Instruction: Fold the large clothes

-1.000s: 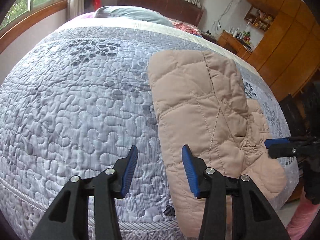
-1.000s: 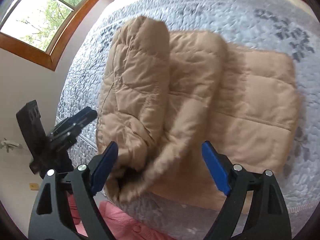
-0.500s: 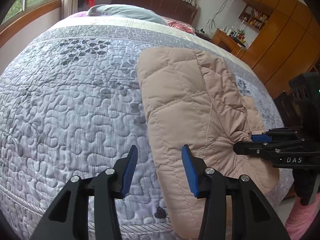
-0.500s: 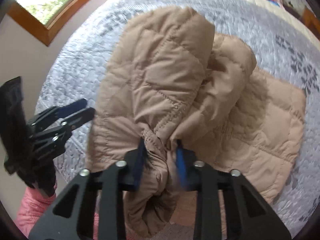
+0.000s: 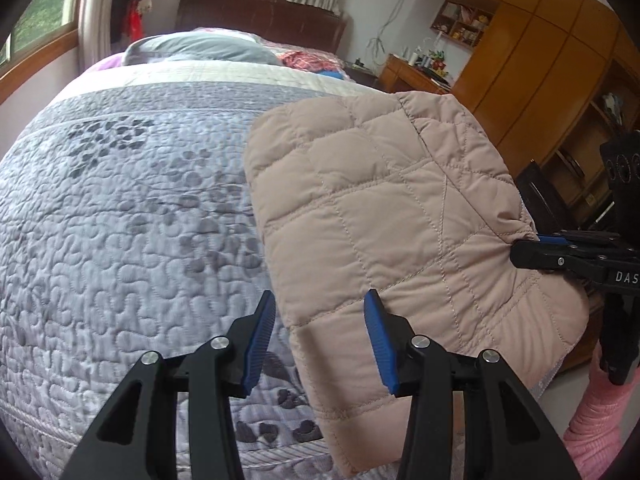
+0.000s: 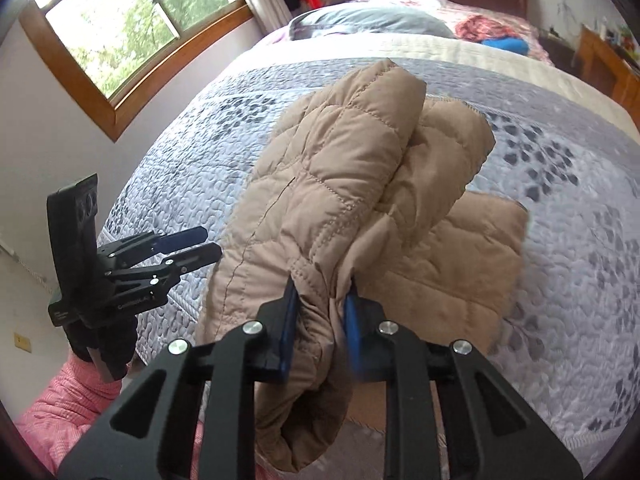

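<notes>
The tan quilted jacket (image 6: 352,184), puffy, part-folded and bunched on the bed (image 5: 120,220), is pinched at a gathered cuff by the closing right gripper (image 6: 320,320), so slippage is judged likely, while the left gripper (image 5: 320,336) is held unclenched, empty, above its edge.

Looking along the left gripper (image 5: 318,330), jaws standing apart with nothing between the pads, hovering over the near edge of a beige quilted jacket (image 5: 384,216) lying on a grey quilted bedspread (image 5: 132,216); right gripper (image 5: 532,250) pinching, jaws closing on, the jacket's gathered right edge
</notes>
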